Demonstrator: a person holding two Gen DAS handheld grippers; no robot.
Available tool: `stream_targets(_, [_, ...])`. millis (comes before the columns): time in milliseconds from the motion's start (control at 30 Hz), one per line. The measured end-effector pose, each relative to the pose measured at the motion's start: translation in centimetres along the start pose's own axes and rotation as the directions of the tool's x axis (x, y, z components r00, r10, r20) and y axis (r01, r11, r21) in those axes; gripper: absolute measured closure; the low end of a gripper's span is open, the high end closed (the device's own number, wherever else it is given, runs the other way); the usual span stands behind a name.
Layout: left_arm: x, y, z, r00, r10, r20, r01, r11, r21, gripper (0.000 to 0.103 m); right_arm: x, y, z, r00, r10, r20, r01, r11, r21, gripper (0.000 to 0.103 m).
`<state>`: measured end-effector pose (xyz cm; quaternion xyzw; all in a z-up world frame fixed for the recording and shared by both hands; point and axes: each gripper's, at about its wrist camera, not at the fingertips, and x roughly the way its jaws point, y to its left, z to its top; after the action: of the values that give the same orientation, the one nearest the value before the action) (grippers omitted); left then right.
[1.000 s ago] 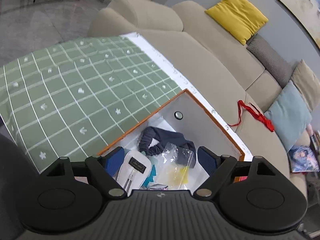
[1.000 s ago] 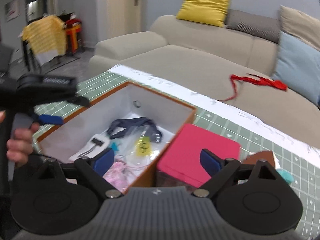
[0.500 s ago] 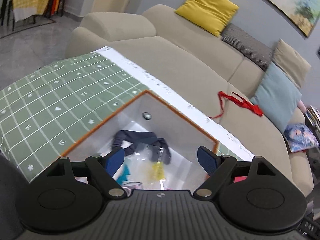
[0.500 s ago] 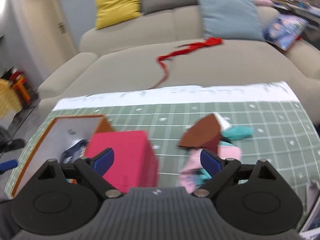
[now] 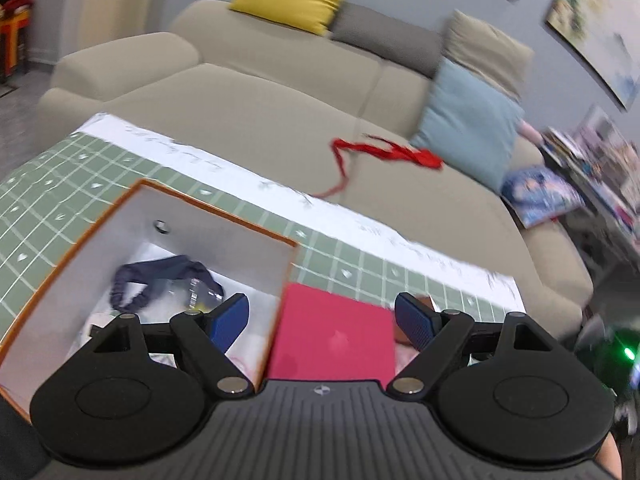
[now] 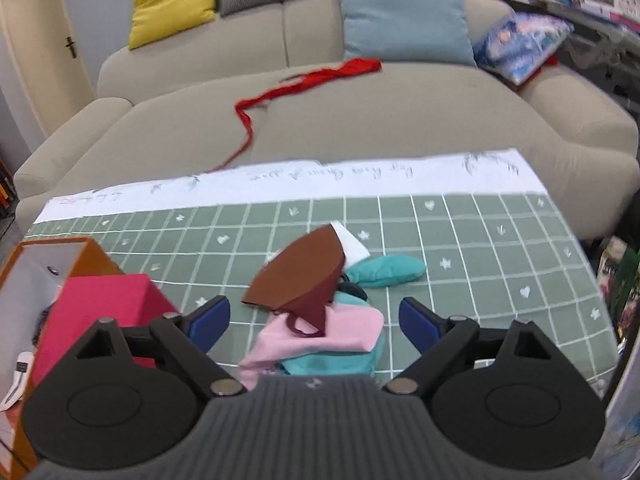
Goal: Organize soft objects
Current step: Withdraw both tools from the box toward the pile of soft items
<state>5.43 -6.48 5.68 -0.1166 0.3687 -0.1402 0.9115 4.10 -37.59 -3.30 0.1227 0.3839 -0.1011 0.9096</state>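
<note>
In the right wrist view a pile of soft things lies on the green checked cloth point(image 6: 480, 240): a brown mask point(image 6: 300, 276) on top, pink fabric point(image 6: 320, 340), teal pieces point(image 6: 384, 270) and a white scrap point(image 6: 352, 246). My right gripper point(image 6: 314, 320) hovers over the pile. Its jaws are closing slightly but still stand wide, and the pads touch nothing. My left gripper point(image 5: 322, 318) is open and empty above a pink box point(image 5: 332, 332). Beside it is an orange-rimmed white box point(image 5: 216, 216) holding a dark blue headband point(image 5: 160, 276) and clear bags.
A beige sofa point(image 6: 380, 120) runs behind the table, with a red ribbon point(image 6: 304, 80), a yellow cushion point(image 6: 172, 0) and a blue cushion point(image 6: 400, 12) on it. Magazines point(image 6: 520, 44) pile up at the right. The orange box point(image 6: 92, 252) and pink box point(image 6: 100, 300) stand left of the pile.
The left wrist view has swung right, from over the white box to the pink box. The right wrist view has swung from the boxes to the pile of soft things and come closer.
</note>
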Motion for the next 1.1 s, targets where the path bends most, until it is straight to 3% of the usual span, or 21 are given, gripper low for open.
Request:
stream_targets(33, [0.1, -0.5, -0.3, 1.000, -0.013, -0.013, 0.013, 1.000, 0.016, 0.006, 0.8, -0.4, -0.2, 1.000, 0.018, -0.015, -0.018, 1.000, 0.008, 0.015])
stream_targets(167, [0.3, -1.9, -1.4, 0.988, -0.126, -0.085, 0.132, 0.989, 0.071, 0.006, 3.8, -2.2, -1.0, 0.990, 0.114, -0.085, -0.106, 0.990, 0.093, 0.035])
stream_targets(300, [0.2, -2.7, -2.5, 0.986, -0.141, -0.091, 0.152, 0.981, 0.121, 0.006, 4.7, -1.2, -1.8, 0.981, 0.165, -0.100, -0.170, 0.985, -0.037, 0.030])
stream_targets(367, [0.4, -3.0, -2.9, 0.983, -0.151, -0.108, 0.166, 0.975, 0.149, 0.006, 5.2, -0.2, -2.1, 0.973, 0.177, -0.149, -0.198, 0.971, -0.137, 0.018])
stream_targets(500, [0.9, -3.2, -3.6, 0.975, -0.155, -0.158, 0.179, 0.973, 0.146, 0.006, 6.2, -0.3, -2.5, 0.973, 0.185, -0.136, -0.207, 0.964, -0.166, 0.020])
stream_targets(700, [3.0, -4.1, -3.8, 0.961, -0.153, -0.229, 0.196, 0.964, 0.179, 0.006, 7.7, -0.1, -2.9, 0.978, 0.145, -0.151, -0.176, 0.959, -0.224, 0.045])
stream_targets(767, [4.0, -4.8, -3.9, 0.953, -0.169, -0.252, 0.221, 0.956, 0.193, 0.006, 8.0, 0.0, -3.2, 0.980, 0.129, -0.154, -0.165, 0.954, -0.250, 0.061])
stream_targets(833, [5.2, -5.7, -3.8, 0.947, -0.180, -0.266, 0.242, 0.944, 0.226, 0.006, 8.1, -0.2, -3.3, 0.978, 0.140, -0.155, -0.176, 0.953, -0.248, 0.068])
stream_targets(967, [7.6, -7.5, -3.6, 0.942, -0.114, -0.316, 0.202, 0.943, 0.265, 0.006, 7.4, -0.1, -3.0, 0.974, 0.163, -0.156, -0.201, 0.941, -0.273, 0.089])
stream_targets(1033, [8.5, -8.3, -3.7, 0.930, -0.147, -0.337, 0.252, 0.922, 0.293, 0.006, 7.0, 0.0, -3.1, 0.974, 0.172, -0.149, -0.210, 0.934, -0.290, 0.095])
stream_targets(1100, [9.6, -9.1, -3.6, 0.925, -0.138, -0.354, 0.257, 0.913, 0.317, 0.006, 6.9, -0.2, -3.1, 0.973, 0.172, -0.151, -0.209, 0.937, -0.279, 0.097])
